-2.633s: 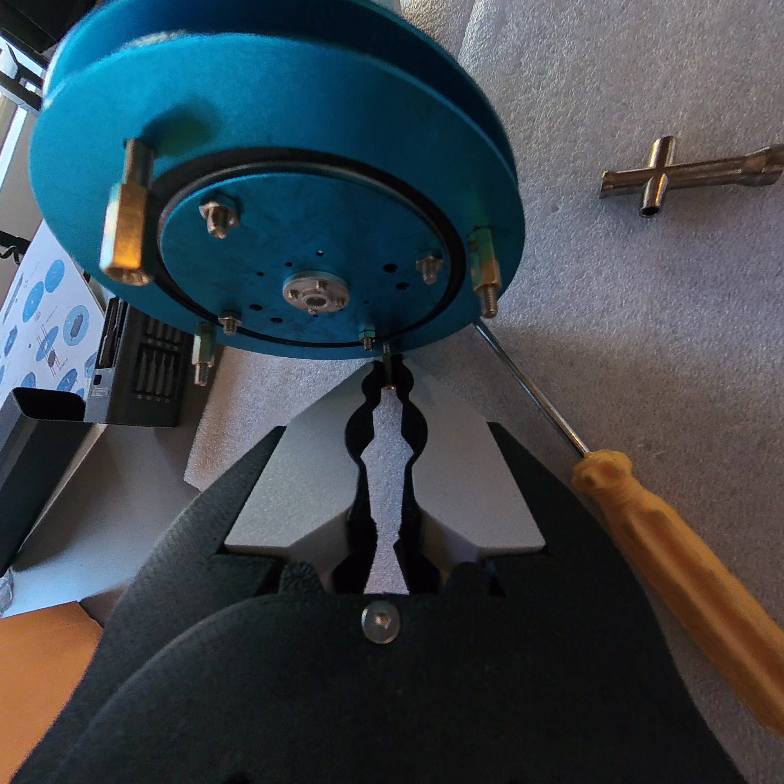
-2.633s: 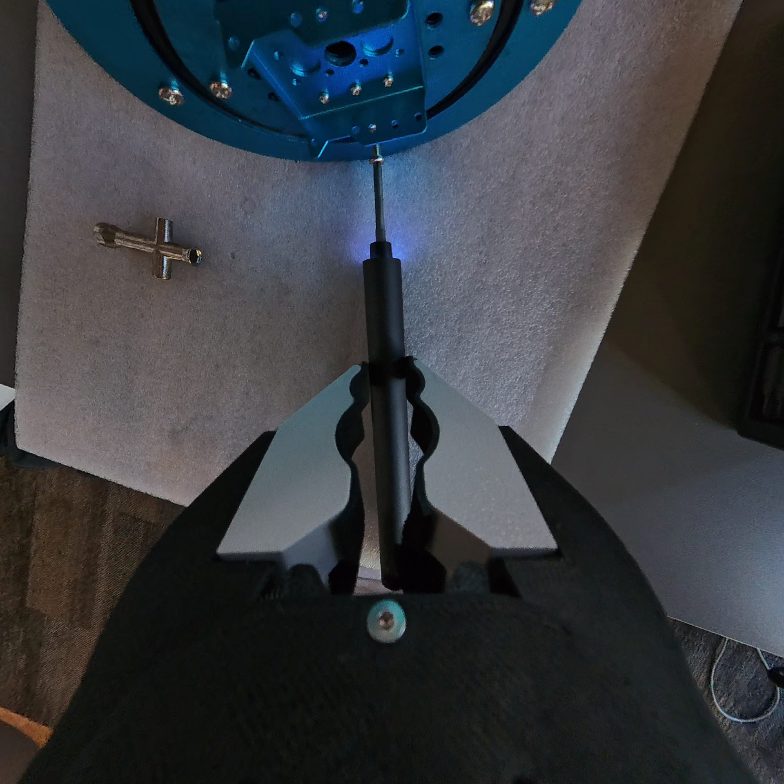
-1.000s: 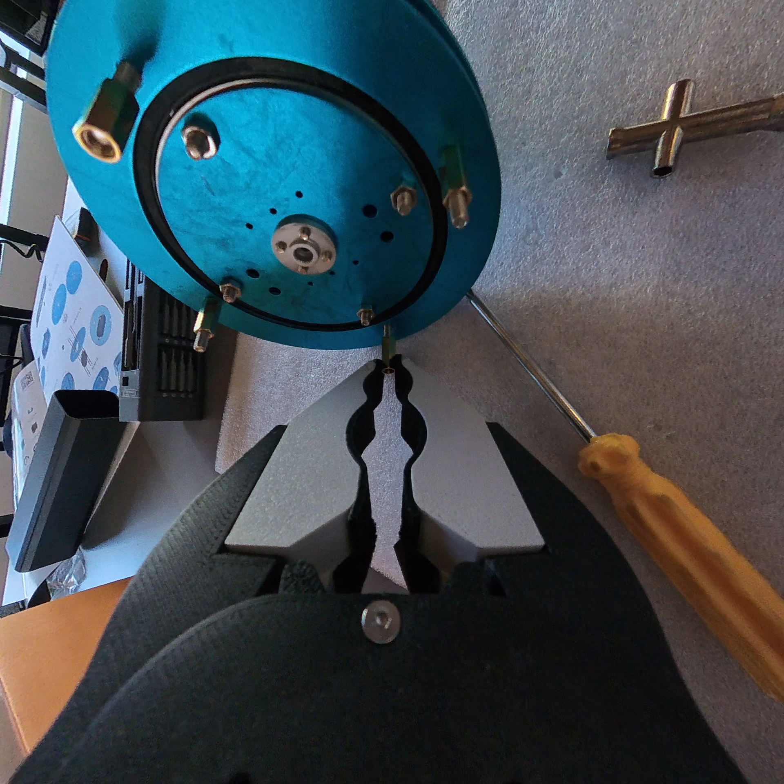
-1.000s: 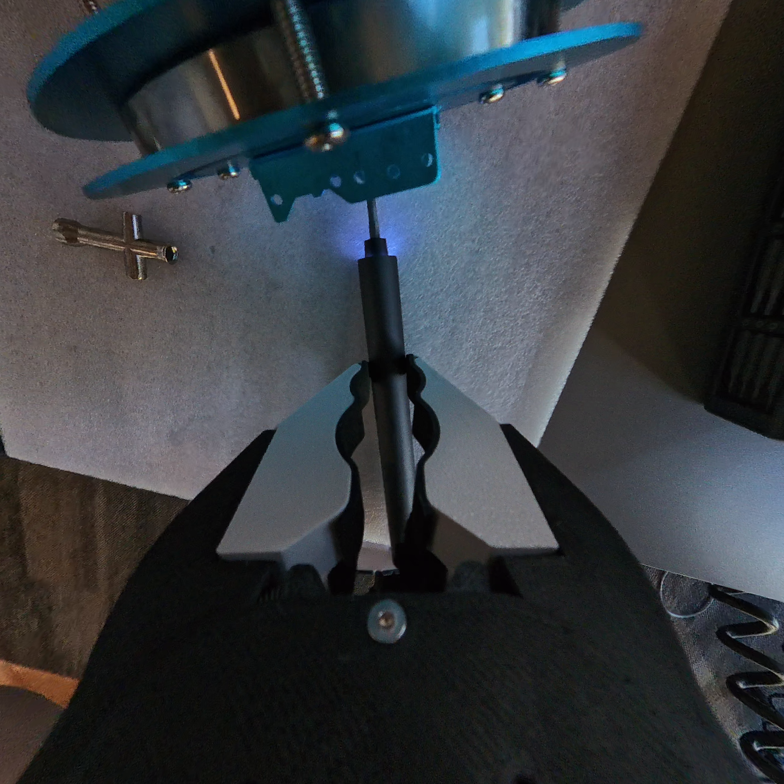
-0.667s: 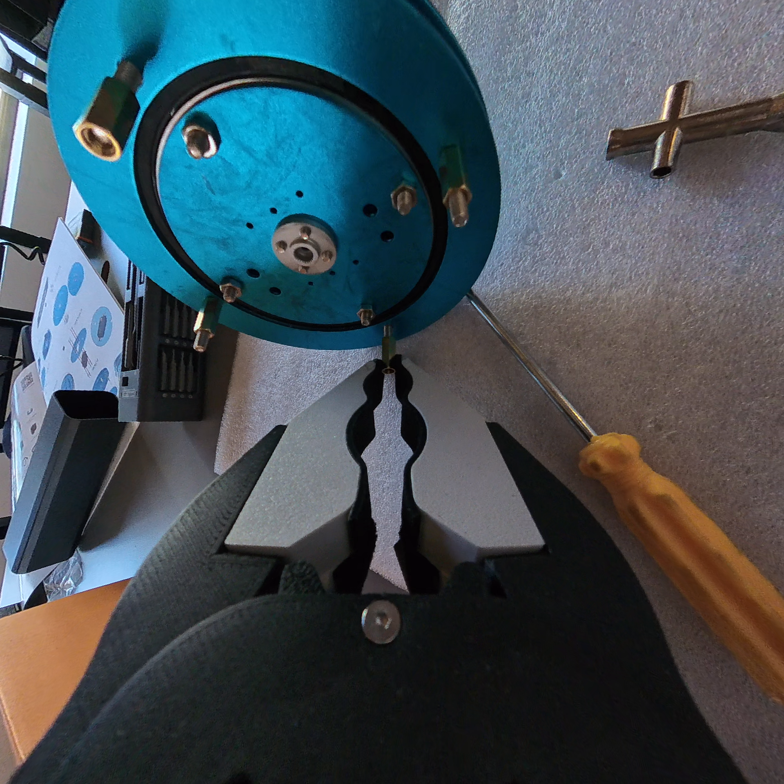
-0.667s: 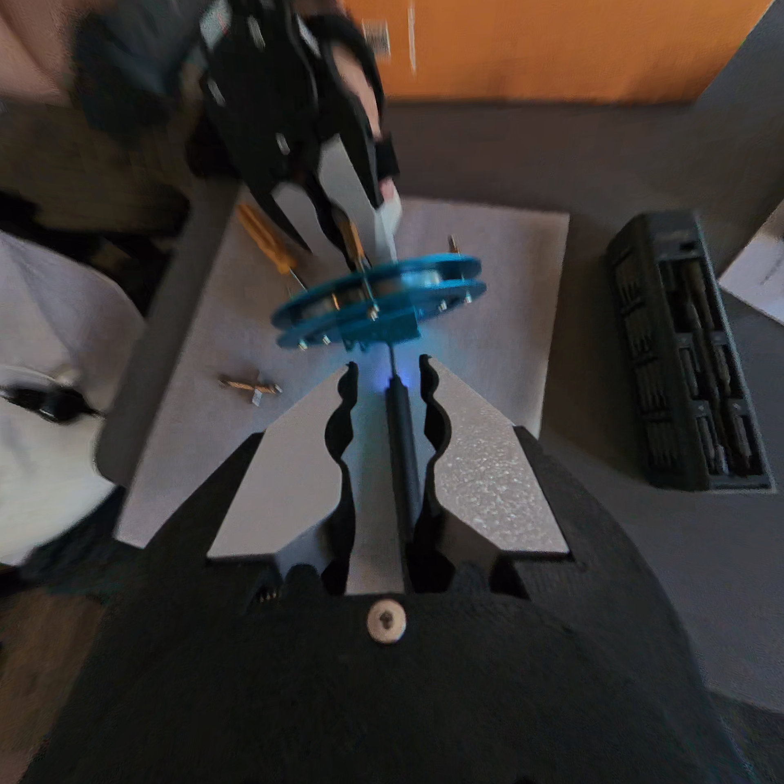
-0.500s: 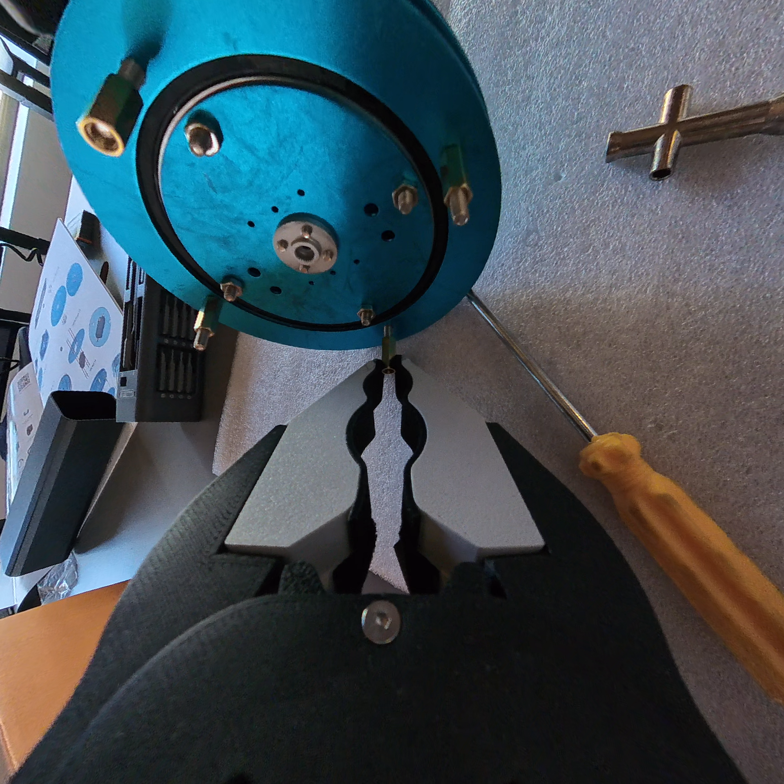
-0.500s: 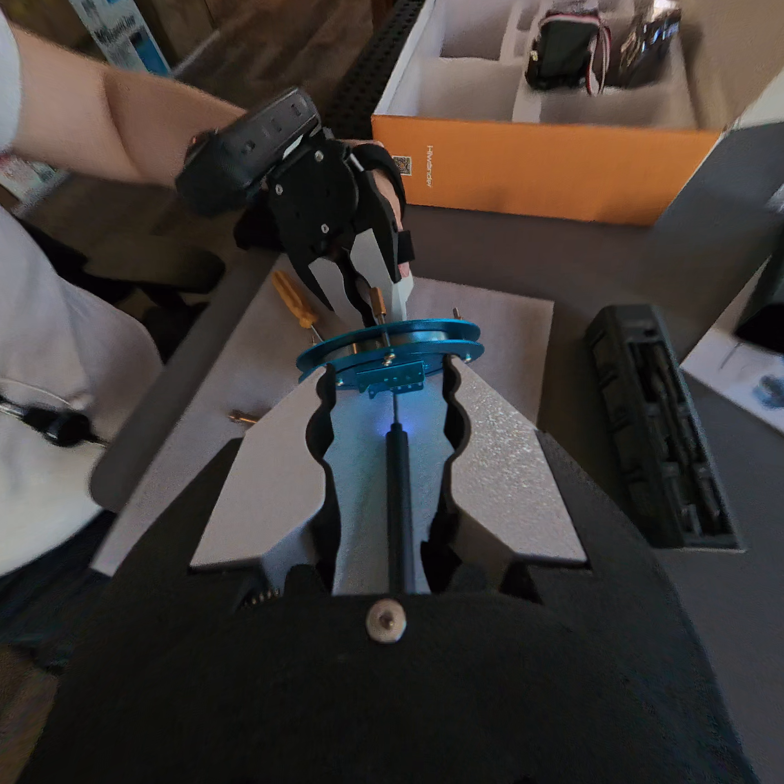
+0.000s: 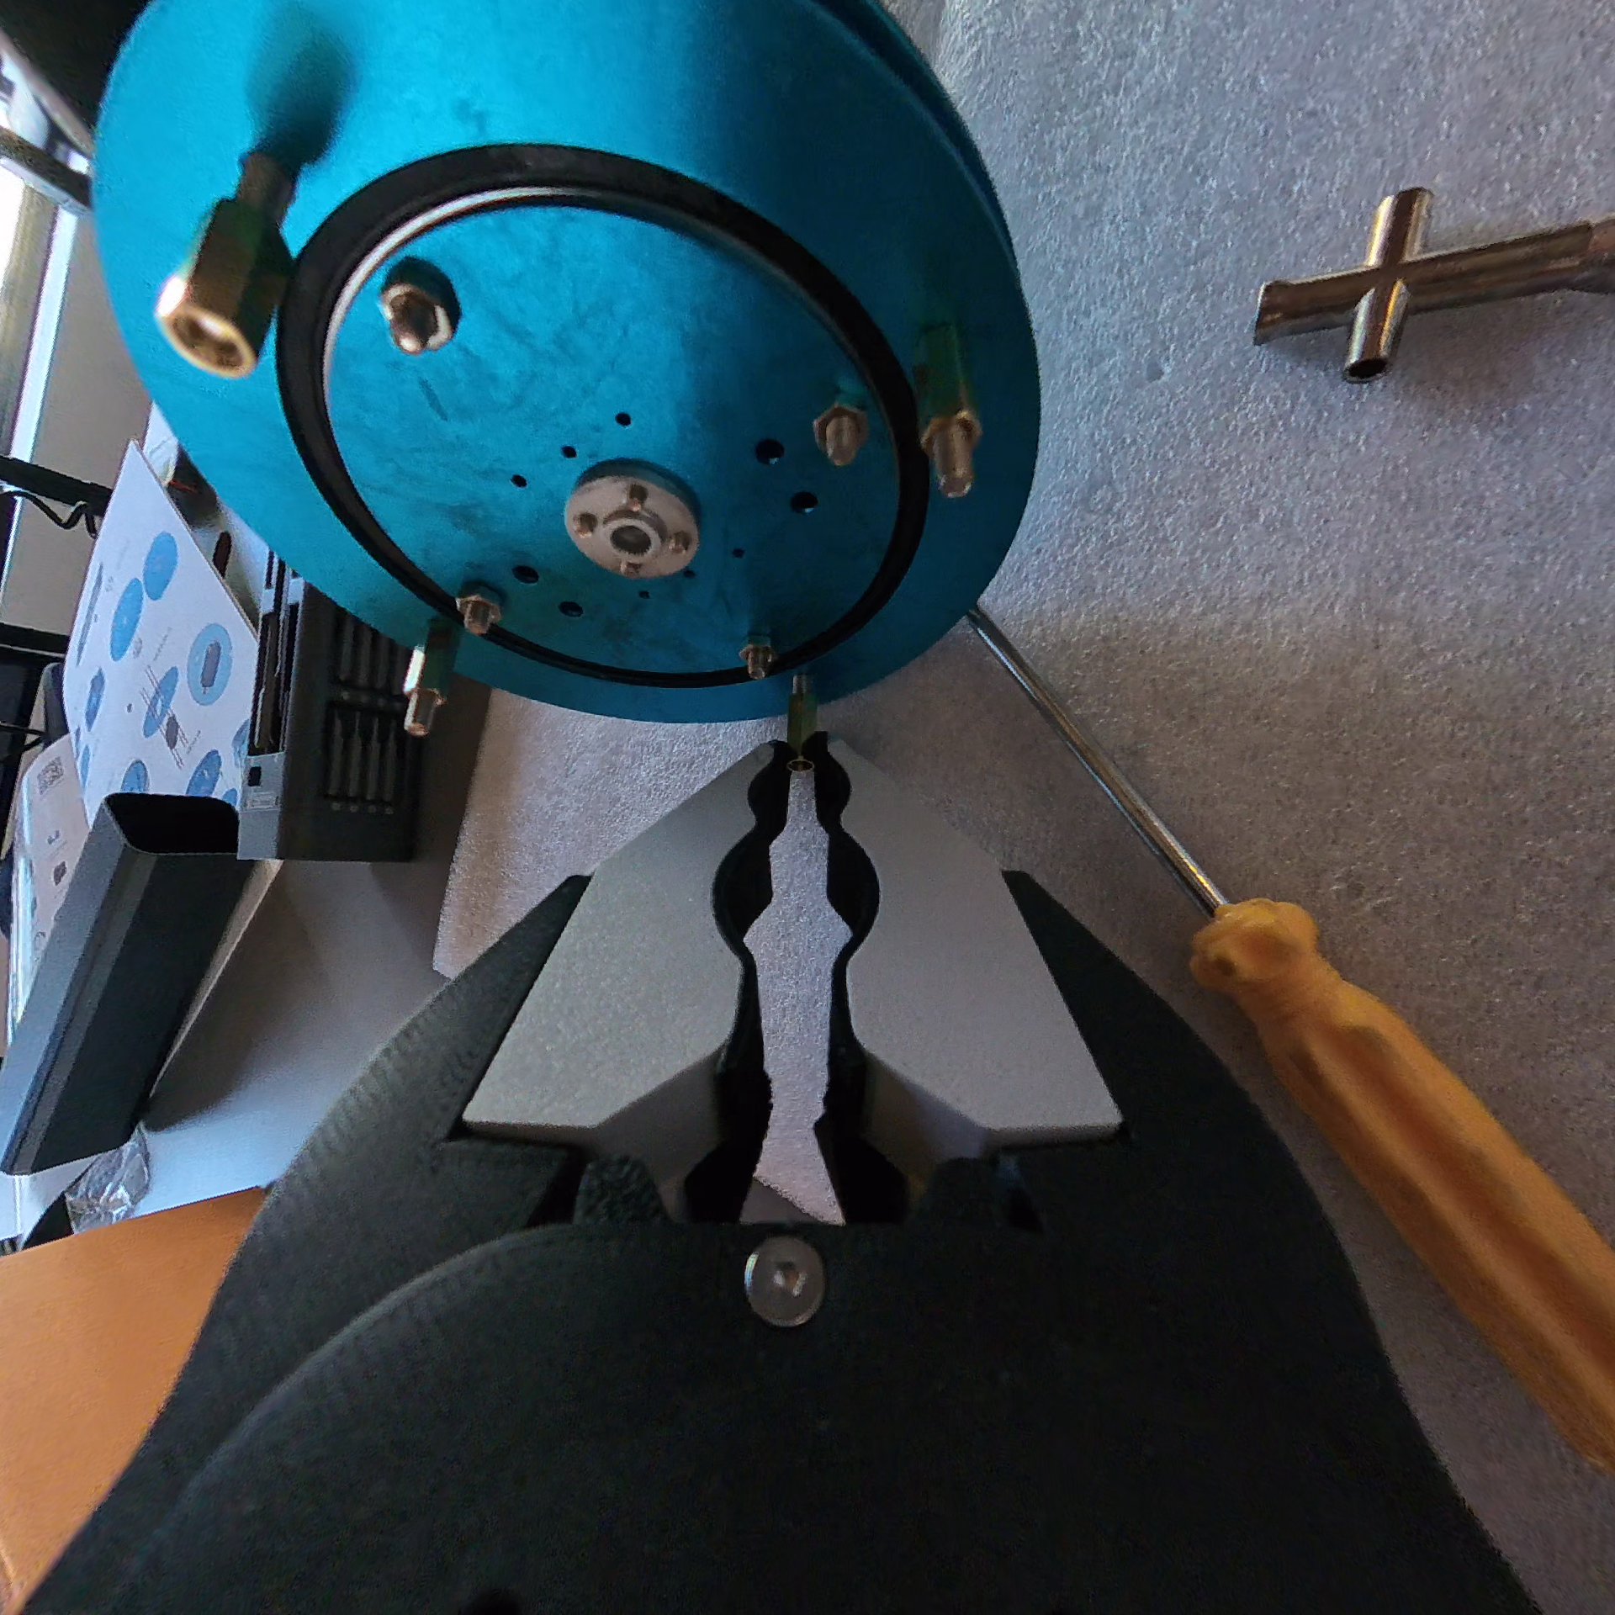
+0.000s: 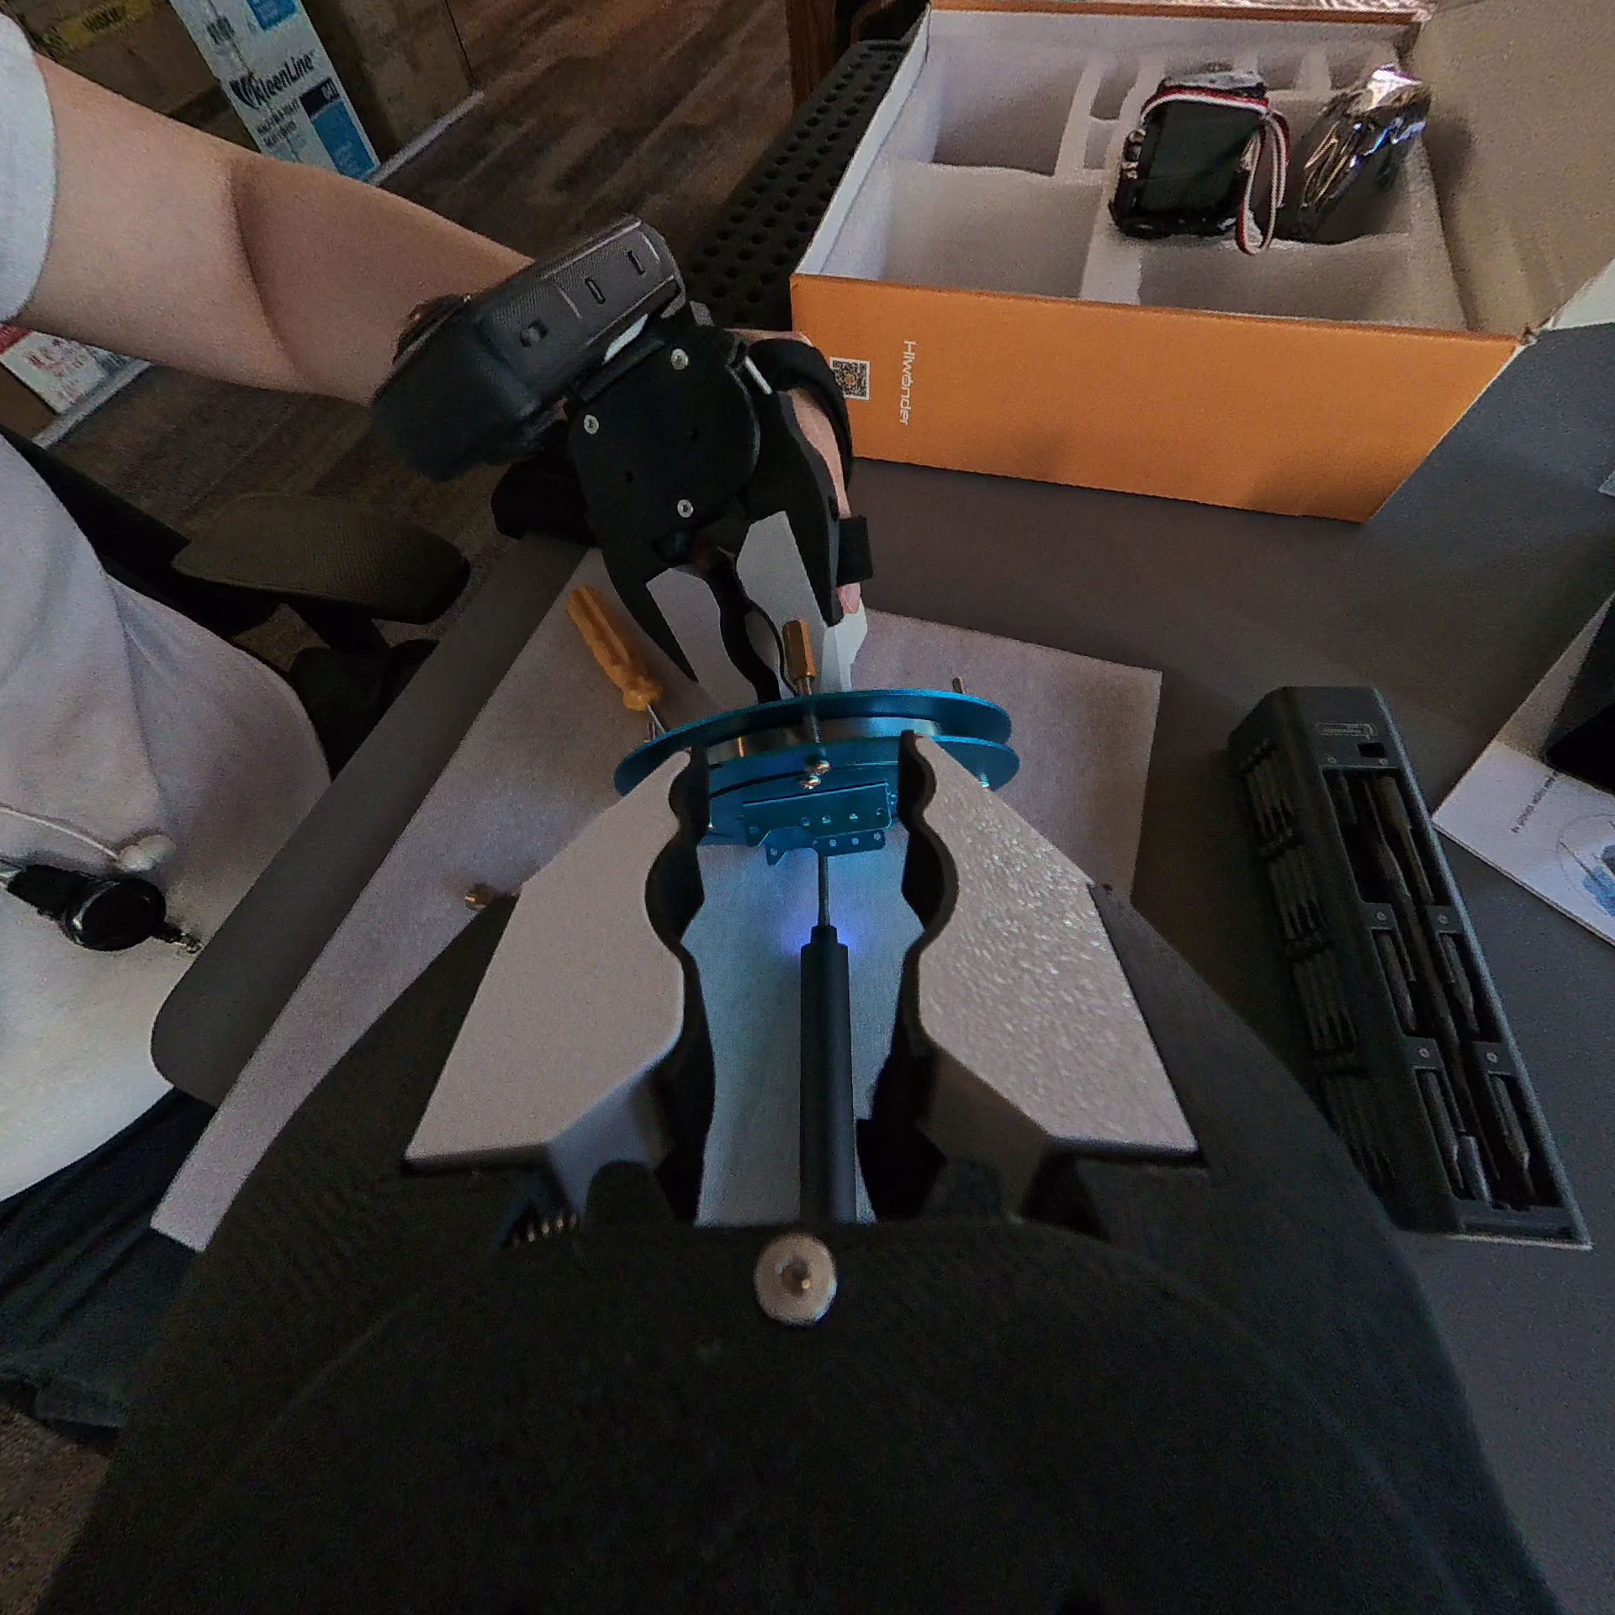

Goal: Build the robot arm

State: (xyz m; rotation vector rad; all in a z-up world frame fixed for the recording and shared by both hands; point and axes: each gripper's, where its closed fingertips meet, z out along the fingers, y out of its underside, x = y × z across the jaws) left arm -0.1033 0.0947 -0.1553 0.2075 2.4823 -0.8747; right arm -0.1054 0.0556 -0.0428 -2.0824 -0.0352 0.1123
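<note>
Your left tool (image 9: 800, 758) has a matte black ribbed body, one silver screw at its centre, and two pale grey wedge-shaped fingers (image 9: 612, 987) with wavy black-lined inner edges. Your right tool (image 10: 800, 769) is the same build: black textured shell, silver screw with a small pin, and speckled grey fingers (image 10: 1031, 987) with scalloped black edges. Seen from the right wrist view, the left tool carries a black camera block on top, and you wear a white short sleeve (image 10: 13, 166) and a black hand strap.
</note>
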